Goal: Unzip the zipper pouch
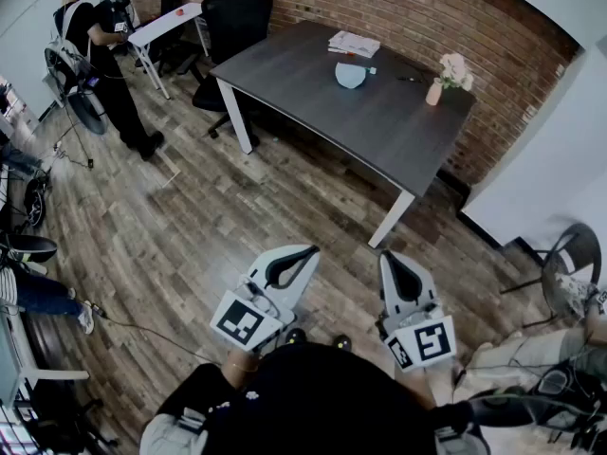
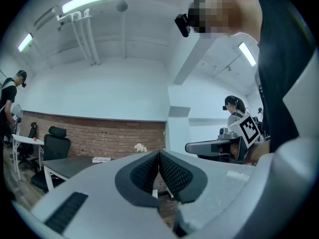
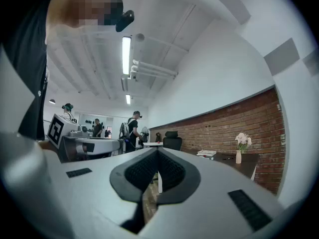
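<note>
The pale blue, rounded zipper pouch (image 1: 350,75) lies on the dark grey table with white legs (image 1: 379,126) at the far side of the room. Just beyond it is a stack of books (image 1: 354,43), and to its right a small vase of white flowers (image 1: 446,74). Both grippers are held level over the wooden plank floor (image 1: 209,226), well short of the table. The left gripper (image 1: 302,254) has its fingers pressed together on nothing, and so does the right gripper (image 1: 391,262).
</note>
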